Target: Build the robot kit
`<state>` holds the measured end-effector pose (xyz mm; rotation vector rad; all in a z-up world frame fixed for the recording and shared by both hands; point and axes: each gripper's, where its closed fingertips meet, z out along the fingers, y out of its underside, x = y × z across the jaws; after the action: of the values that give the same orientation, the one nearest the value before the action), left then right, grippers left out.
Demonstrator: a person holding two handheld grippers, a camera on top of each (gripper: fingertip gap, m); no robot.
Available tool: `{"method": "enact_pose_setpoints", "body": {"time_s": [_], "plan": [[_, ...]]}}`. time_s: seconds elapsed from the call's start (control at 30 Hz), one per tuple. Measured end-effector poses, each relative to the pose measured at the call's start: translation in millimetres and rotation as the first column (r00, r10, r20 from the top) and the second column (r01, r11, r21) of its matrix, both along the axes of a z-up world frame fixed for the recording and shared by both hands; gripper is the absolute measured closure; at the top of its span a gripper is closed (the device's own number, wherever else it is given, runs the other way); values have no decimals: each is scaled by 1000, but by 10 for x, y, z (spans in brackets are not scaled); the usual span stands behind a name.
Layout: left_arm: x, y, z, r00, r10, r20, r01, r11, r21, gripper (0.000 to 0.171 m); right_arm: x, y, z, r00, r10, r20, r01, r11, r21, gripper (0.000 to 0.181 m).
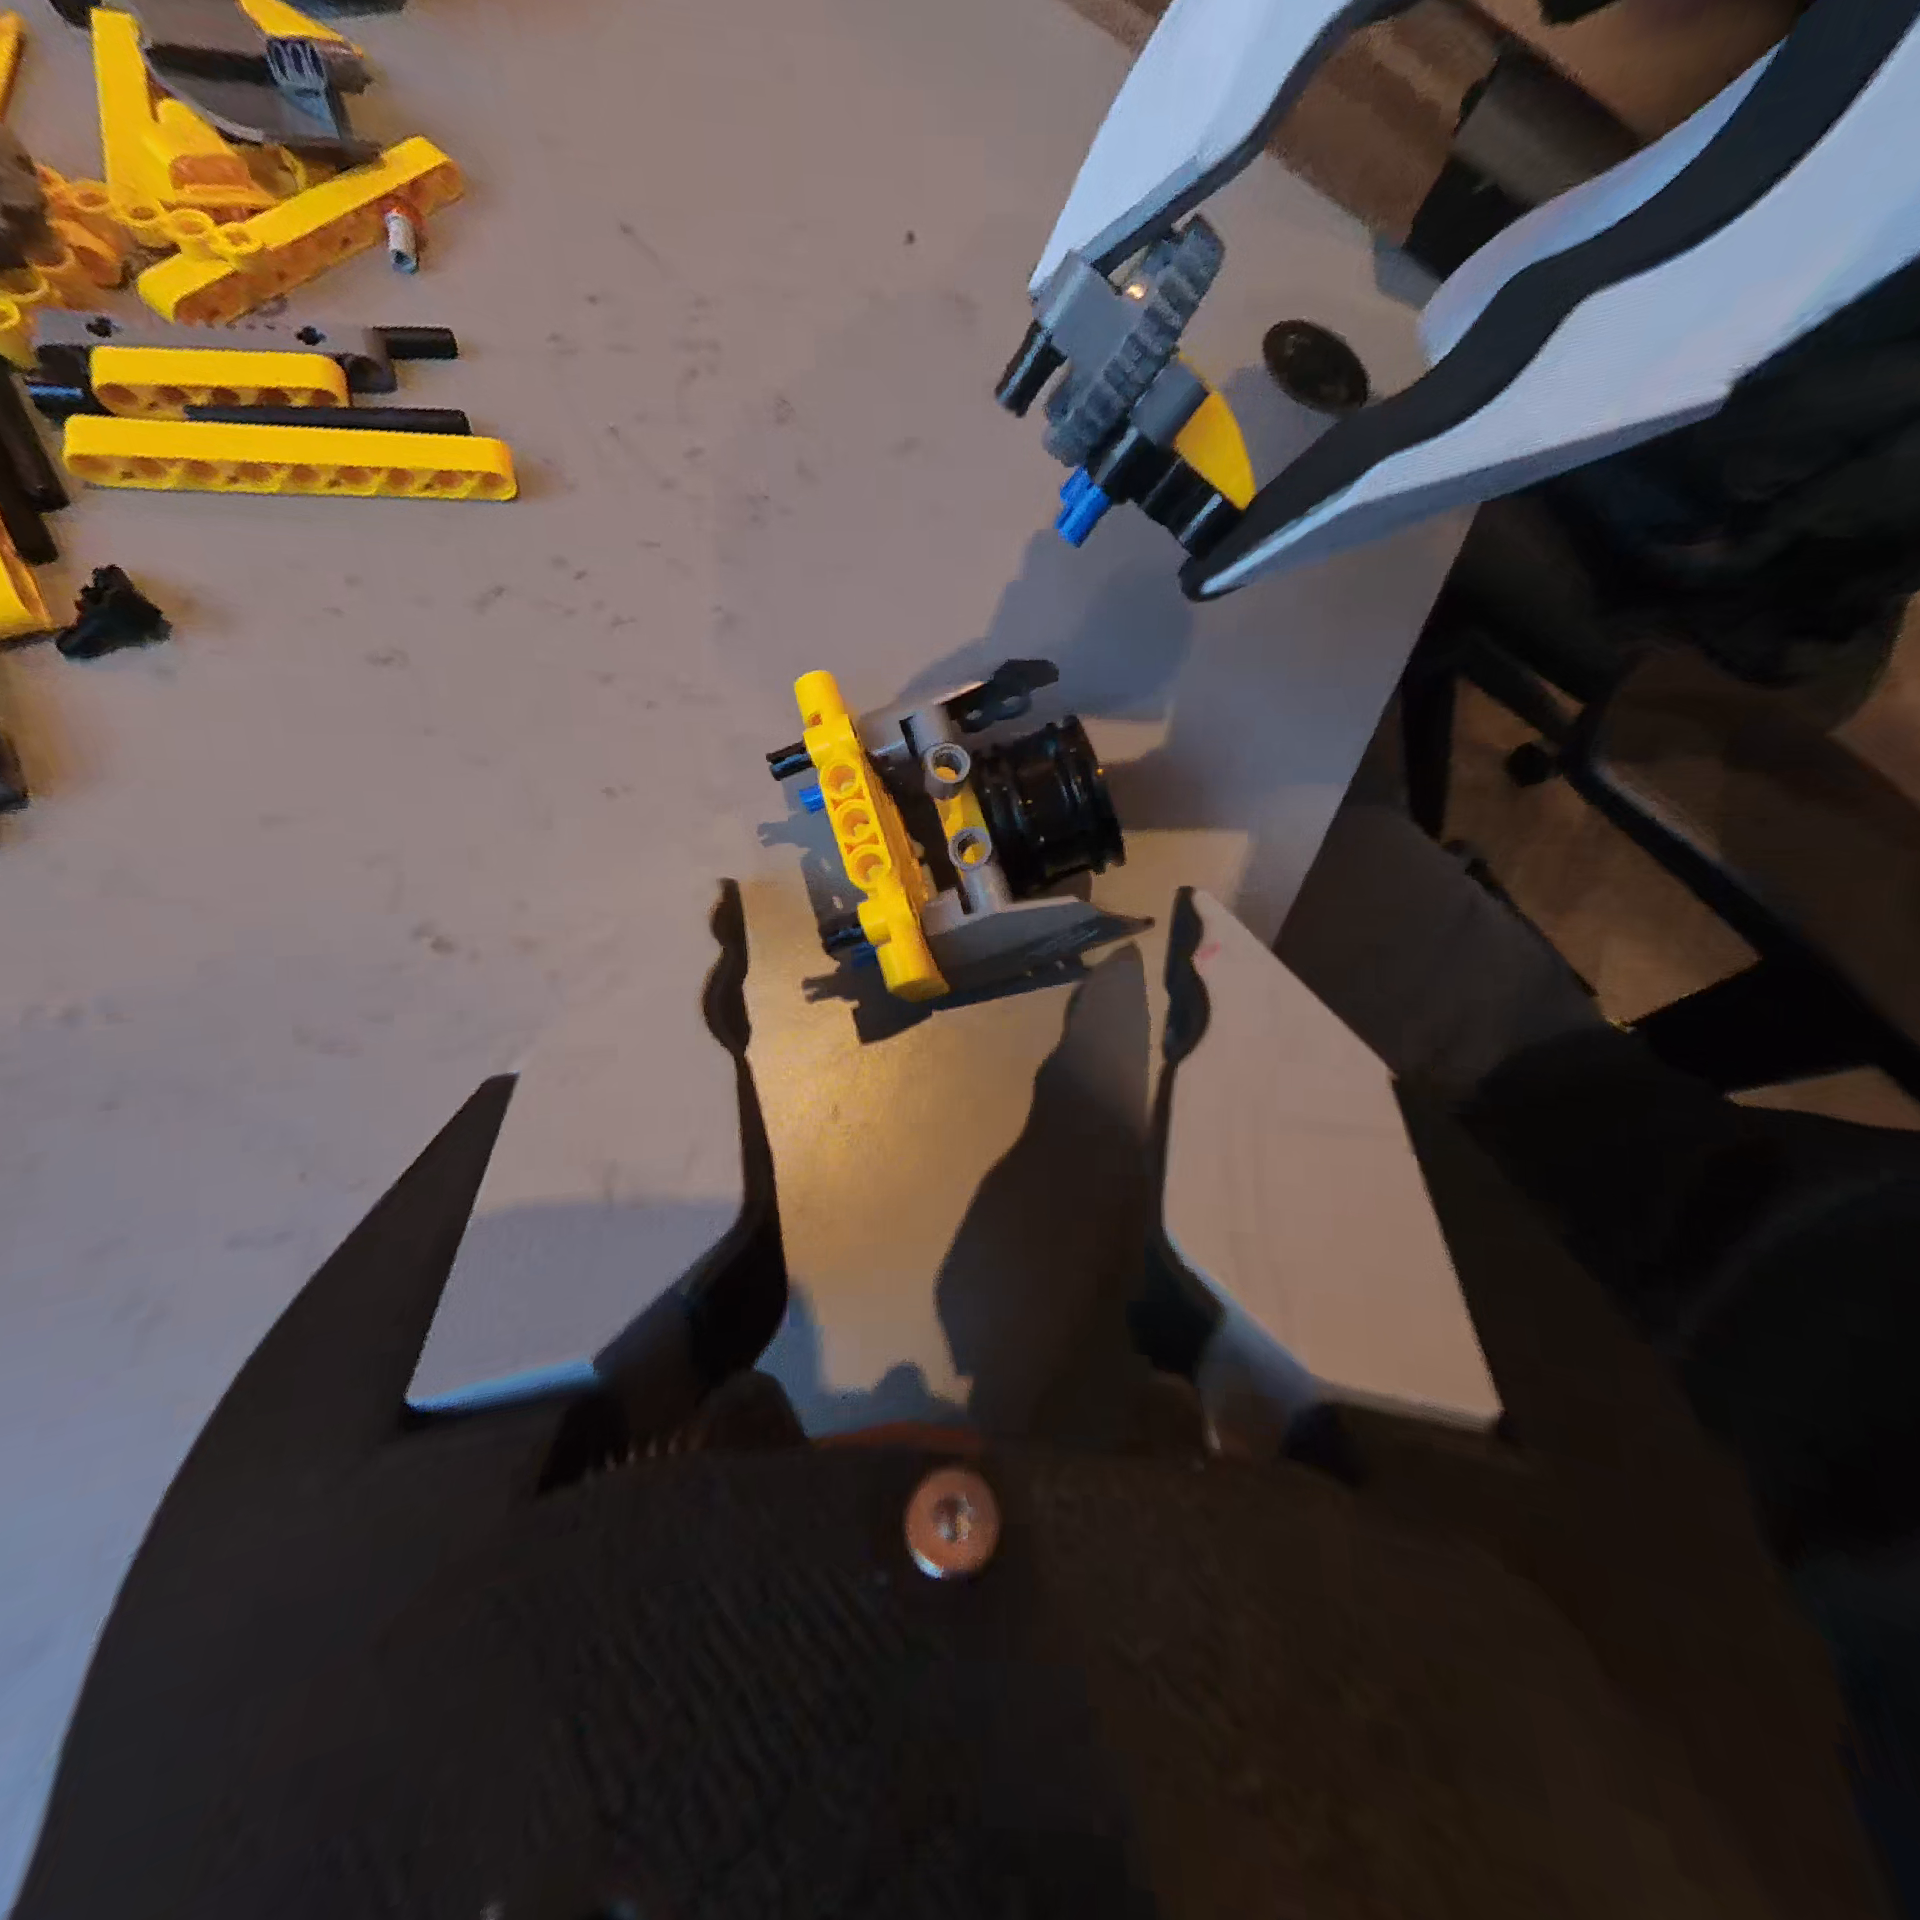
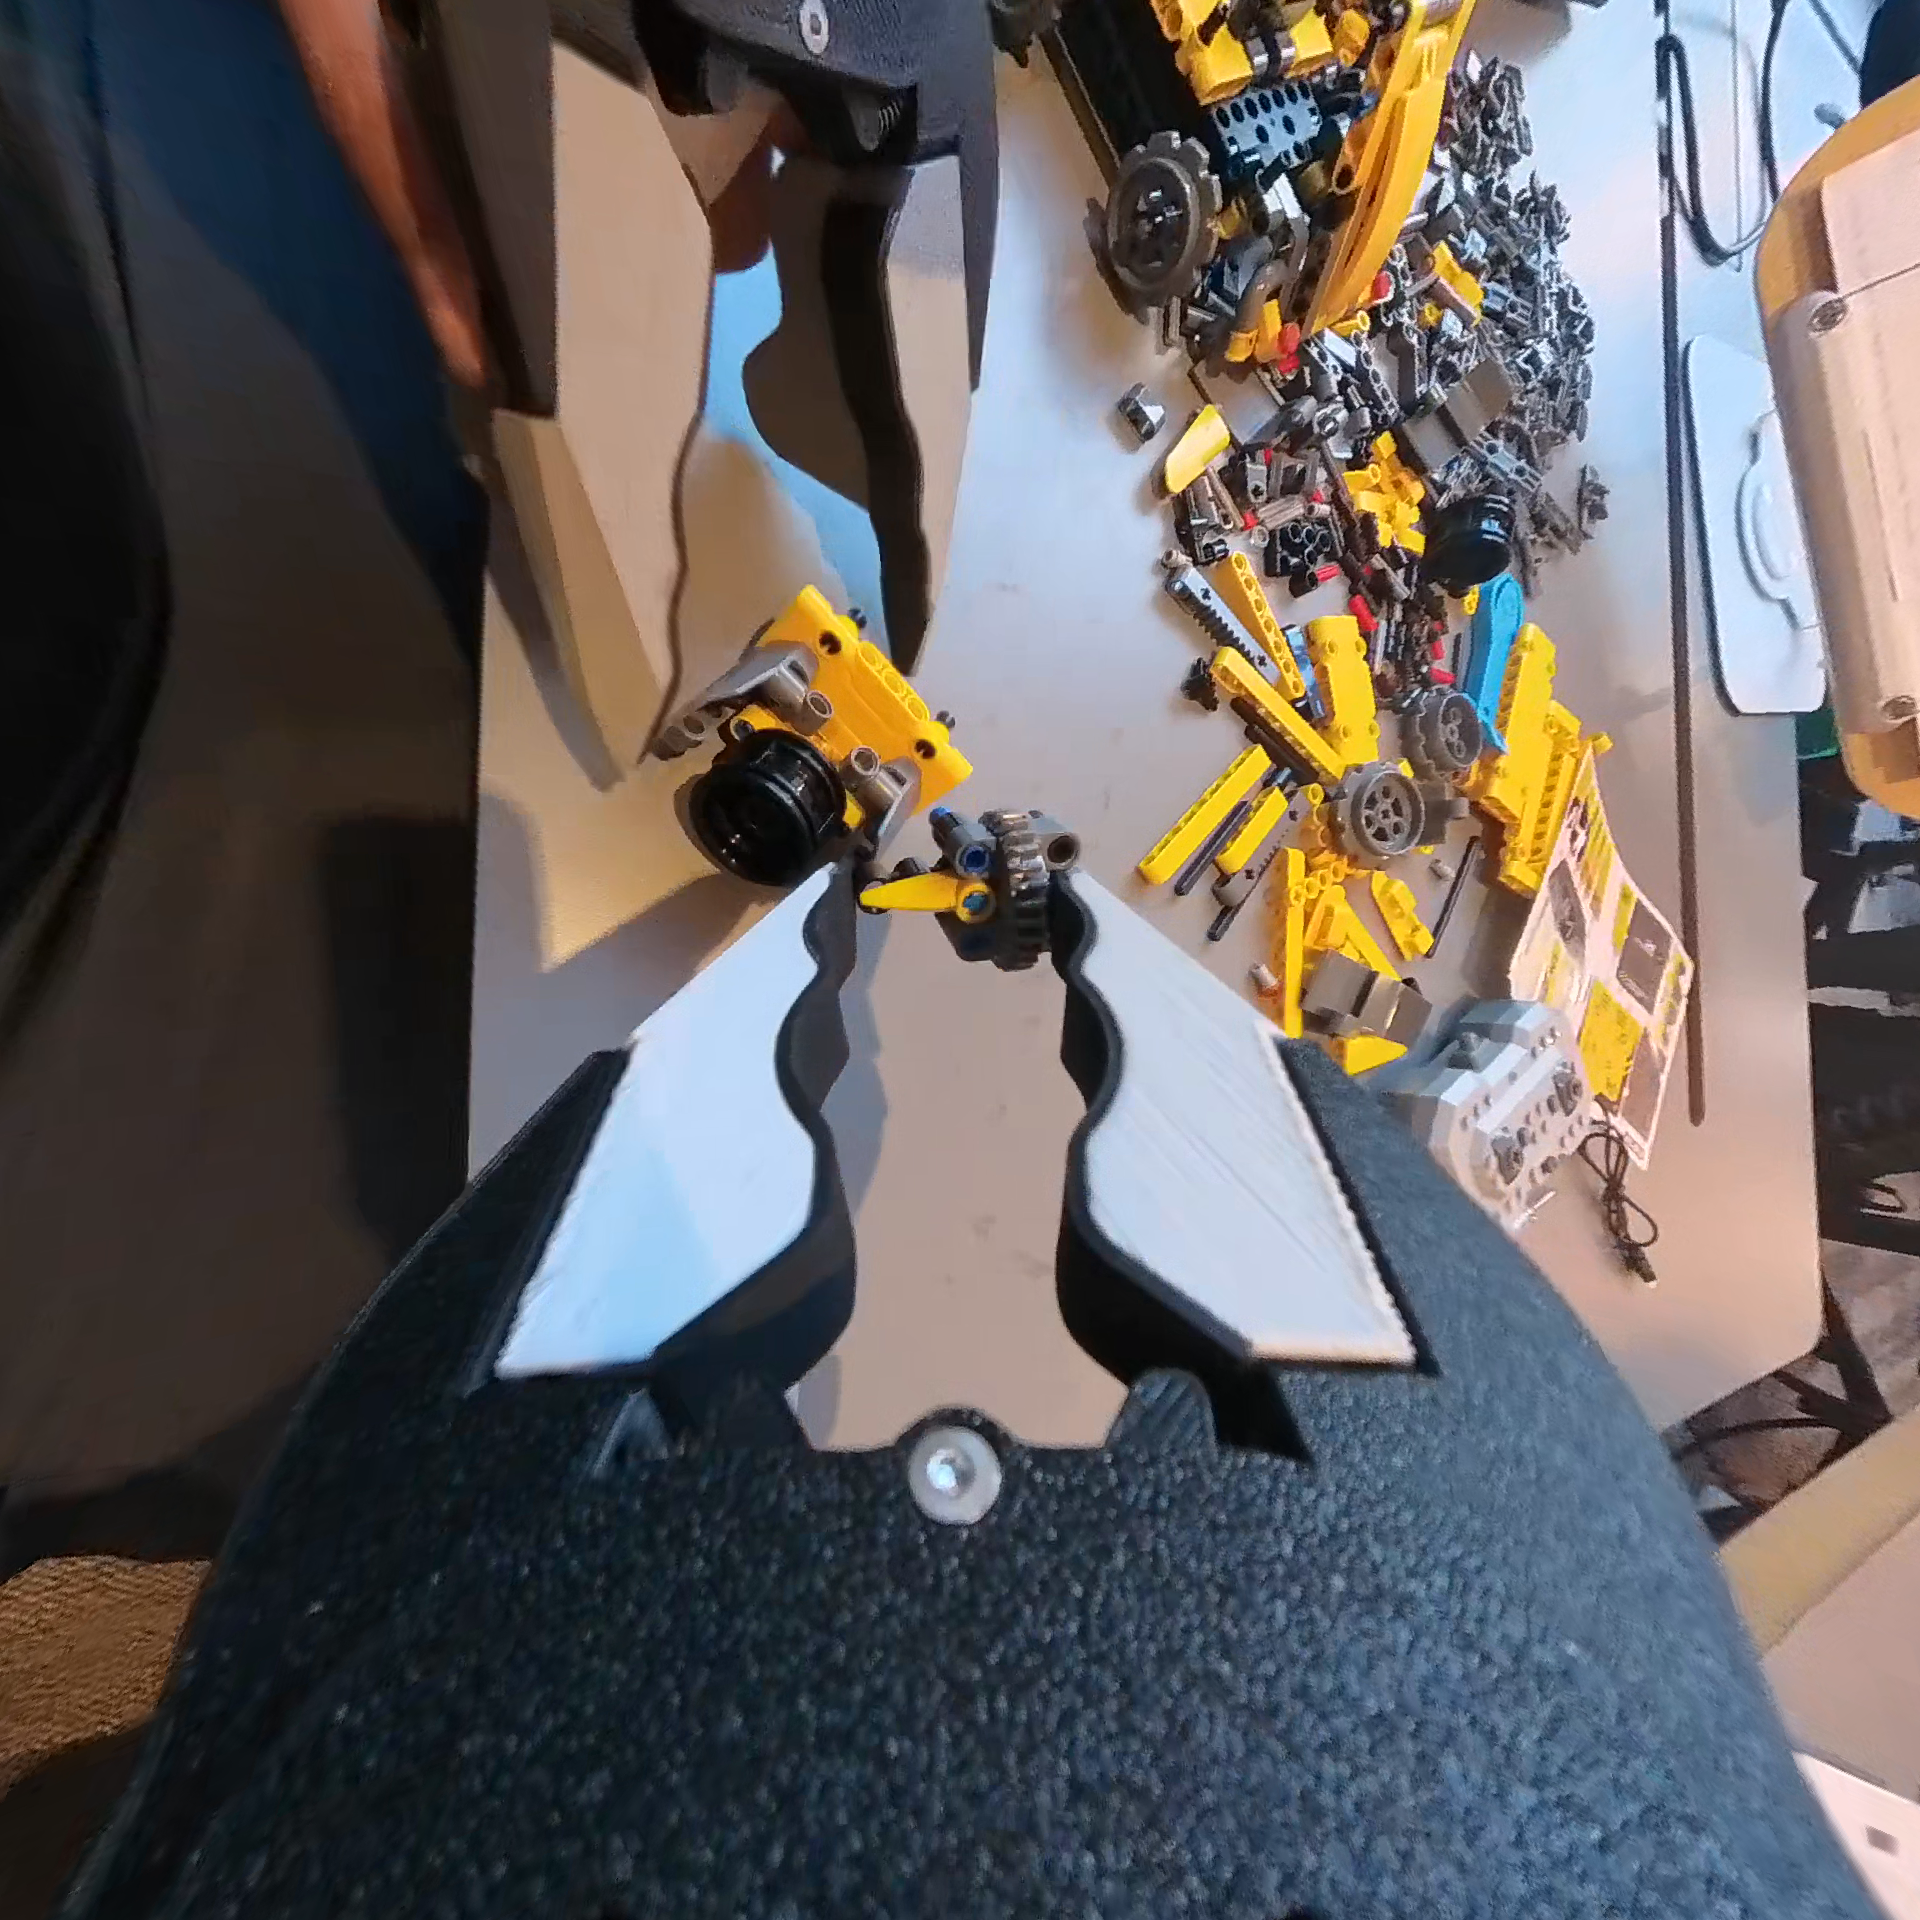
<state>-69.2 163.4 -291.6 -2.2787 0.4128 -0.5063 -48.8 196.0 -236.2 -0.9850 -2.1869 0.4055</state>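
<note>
A small assembly (image 1: 914,831) of a yellow holed beam, grey frame and black wheel hub lies on the grey table (image 1: 623,727). My left gripper (image 1: 956,925) is open, its fingertips just short of the assembly, one on each side. My right gripper (image 2: 951,902) is shut on a small gear piece (image 2: 1003,883) with a dark grey gear, blue pins and a yellow wedge, held just above the table beside the assembly (image 2: 821,738). In the left wrist view the right gripper (image 1: 1122,426) holds that gear piece (image 1: 1132,364) beyond the assembly. The left gripper's fingers (image 2: 894,468) show behind it.
Loose yellow beams and black parts (image 1: 281,447) lie at the far left. A large pile of yellow and grey parts (image 2: 1403,540), a grey block with wires (image 2: 1507,1101) and a sheet of stickers (image 2: 1600,935) lie to the right. The table edge (image 1: 1351,748) is near; a chair stands beyond. There is about 7 centimeters between the tips of the two grippers.
</note>
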Motion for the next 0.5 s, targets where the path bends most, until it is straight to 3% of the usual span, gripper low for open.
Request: {"method": "enact_pose_setpoints", "body": {"time_s": [0.07, 0.27, 0.4, 0.5], "plan": [[16, 4, -19, 997, -61, -50, 61, 998, -4, 111, 13, -7, -30, 1000, 0, 12, 0, 1000, -30, 144], [-138, 2, -52, 913, -346, -214, 352, 936, -13, 112, 75, -49, -133, 1000, -10, 26, 12, 995, -97, 144], [-142, 17, 76, 932, -350, -96, 351, 936, -5, 97, 93, -51, -149, 1000, -28, 12, 29, 992, -124, 144], [-141, 45, 134, 979, -204, 9, 204, 979, -3, 94, 91, -13, -162, 999, -43, 6, 44, 990, -133, 144]]}}
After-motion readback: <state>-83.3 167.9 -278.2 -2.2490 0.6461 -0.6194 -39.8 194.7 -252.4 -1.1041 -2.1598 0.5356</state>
